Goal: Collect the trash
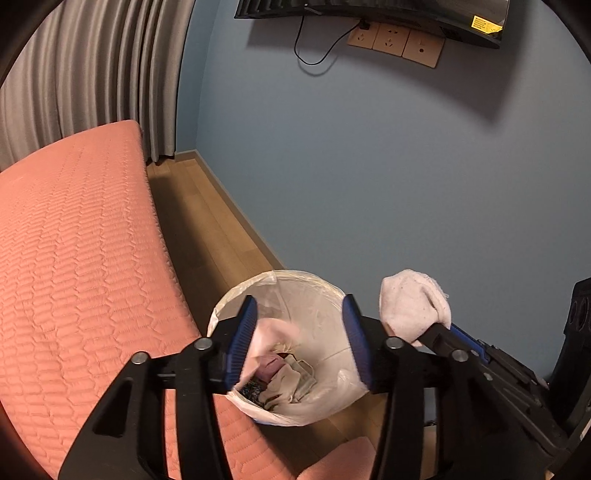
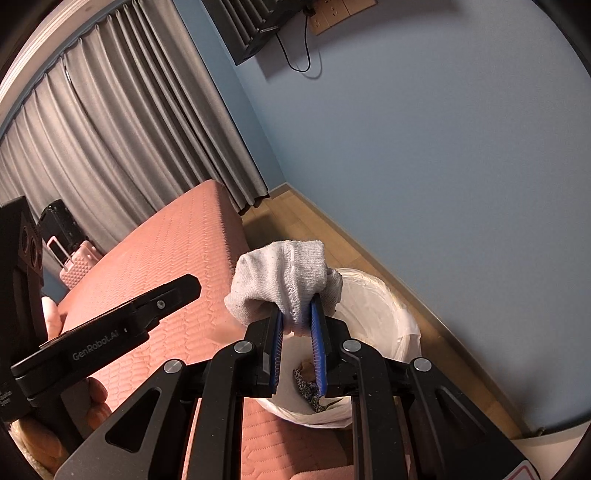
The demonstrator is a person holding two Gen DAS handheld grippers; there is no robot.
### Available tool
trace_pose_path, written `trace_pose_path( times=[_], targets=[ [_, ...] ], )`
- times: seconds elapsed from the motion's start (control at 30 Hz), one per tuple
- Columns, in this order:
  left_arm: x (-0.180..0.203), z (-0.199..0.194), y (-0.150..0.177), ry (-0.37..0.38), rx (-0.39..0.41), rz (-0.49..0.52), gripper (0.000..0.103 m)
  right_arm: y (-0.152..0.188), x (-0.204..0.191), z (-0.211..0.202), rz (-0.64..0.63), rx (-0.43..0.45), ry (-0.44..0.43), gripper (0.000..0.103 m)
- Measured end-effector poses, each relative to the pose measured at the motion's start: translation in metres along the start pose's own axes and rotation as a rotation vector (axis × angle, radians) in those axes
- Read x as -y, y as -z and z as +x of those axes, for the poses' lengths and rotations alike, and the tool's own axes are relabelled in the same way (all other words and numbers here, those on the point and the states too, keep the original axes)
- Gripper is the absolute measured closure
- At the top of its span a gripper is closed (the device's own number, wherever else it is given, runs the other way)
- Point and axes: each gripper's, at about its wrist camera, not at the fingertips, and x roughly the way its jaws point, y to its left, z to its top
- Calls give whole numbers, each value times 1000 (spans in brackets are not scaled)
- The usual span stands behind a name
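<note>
Blue walls close off a narrow bedroom, with grey curtains (image 1: 92, 70) hanging at the far end, a wooden floor (image 1: 207, 229) running along the wall, and a bed (image 1: 81, 251) covered in a salmon quilted spread filling the left side of both views. High on the wall, a dark mounted screen (image 1: 369, 14) sits above a row of tan sockets (image 1: 395, 40), with a black cable looping down from it. On the floor between the bed and the wall stands a round bin (image 1: 295, 280) lined with a pale plastic bag, holding crumpled cloths and a dark patterned scrap at the bottom. The left gripper (image 1: 301, 343) hangs right over the bin's mouth with its blue-padded jaws released and spread apart, nothing between them; only the bin's contents show through the gap. Just beside it, the right gripper (image 2: 298, 325) has its jaws clenched on a white knitted sock (image 2: 280, 280), the fabric bunched up above the pads, and it holds the sock near the bin's rim, on the side toward the bed in the right wrist view. In that same view the left gripper's black body crosses the lower left, with fingers of the person's hand (image 2: 98, 400) wrapped under it. A pink suitcase (image 2: 75, 267) and a black case stand by the curtains beyond the bed.
</note>
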Motion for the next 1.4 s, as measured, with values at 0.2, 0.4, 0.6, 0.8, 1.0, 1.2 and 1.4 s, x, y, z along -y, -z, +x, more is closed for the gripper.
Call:
trace_pose_path(
  times=[0.2,0.4,0.6,0.8,1.0,1.2,1.4],
  targets=[
    [-8,-2,-3,-32,26,-17,48,4,-5,1,1,-2,-2,89],
    [-16,-5,-1,-72,39,-28,48,7,-12,7,-18,-14,-2,89],
    [-20,-7,0,-101,41,-36,42,6,-16,12,-35,-24,0,85],
    [-24,-8,1,-125,46,-45,37,6,-22,15,-33,-22,-1,84],
    [-28,-10,4,-146,47,-51,33,7,-23,13,-37,-18,1,74],
    [-32,-15,9,-167,53,-57,28,11,-29,5,-58,-22,5,67],
    [-36,-26,18,-208,63,-57,19,20,-43,-5,-127,-28,28,54]
  ],
)
